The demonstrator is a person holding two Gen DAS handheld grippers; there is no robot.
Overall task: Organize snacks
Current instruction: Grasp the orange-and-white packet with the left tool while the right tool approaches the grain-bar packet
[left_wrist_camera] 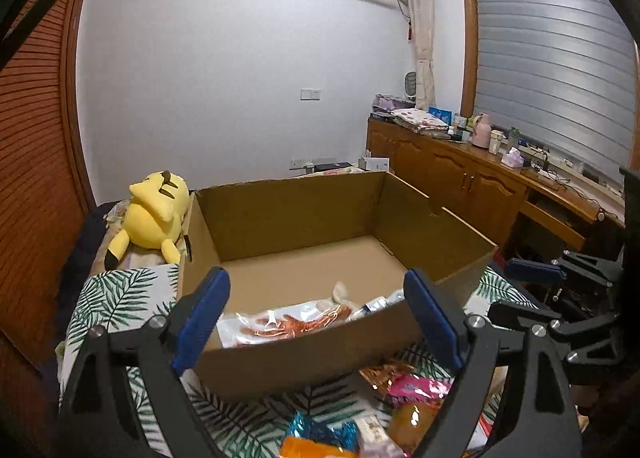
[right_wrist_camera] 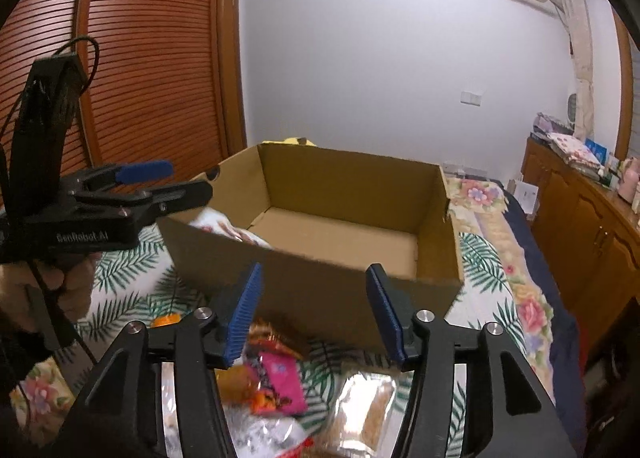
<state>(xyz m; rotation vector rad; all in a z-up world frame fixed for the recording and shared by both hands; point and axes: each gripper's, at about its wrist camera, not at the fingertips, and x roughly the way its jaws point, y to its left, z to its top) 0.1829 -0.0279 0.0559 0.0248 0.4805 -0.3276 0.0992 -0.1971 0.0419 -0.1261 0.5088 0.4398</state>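
Observation:
An open cardboard box stands on the bed just beyond both grippers. In its near corner lie a clear packet of orange-red snacks and a silver packet. My left gripper hovers at the box's front wall, open, with nothing between its blue pads. My right gripper is open too and empty, at the box front edge. Loose snacks lie on the cover below them: a pink packet, a silver bag of brown pieces, a blue foil packet.
A yellow plush toy lies left of the box. The bed has a leaf-print cover. A wooden cabinet with clutter runs along the right. A louvred wardrobe door stands at the left. A hand holds the left gripper.

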